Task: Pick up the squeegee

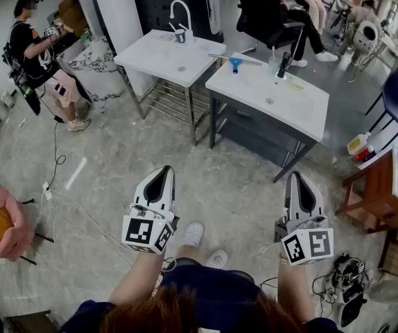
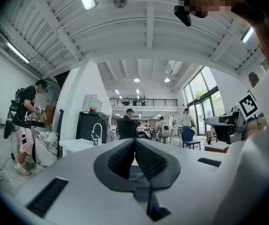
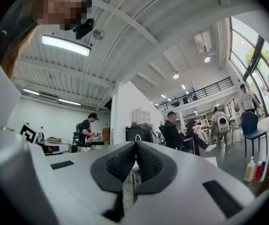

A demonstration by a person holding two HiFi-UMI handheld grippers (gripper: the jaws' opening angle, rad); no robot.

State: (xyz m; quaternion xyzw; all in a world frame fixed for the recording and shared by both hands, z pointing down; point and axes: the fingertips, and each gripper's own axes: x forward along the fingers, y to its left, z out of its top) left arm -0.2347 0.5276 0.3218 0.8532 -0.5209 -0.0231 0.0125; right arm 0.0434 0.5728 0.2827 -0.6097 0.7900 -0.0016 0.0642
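Note:
The squeegee, with a blue handle and a pale blade, lies at the far left corner of the right white sink table. Both grippers hang over the floor well short of that table, pointing level toward it. My left gripper is shut with nothing in it, its dark ribbed pads meeting at the tips. My right gripper is likewise shut and empty, pads pressed together. The squeegee does not show in either gripper view.
A second white sink table with a faucet stands to the left. A dark bottle stands near the squeegee. A person stands far left. A pink chair, floor cables, a wooden table and floor bottles flank me.

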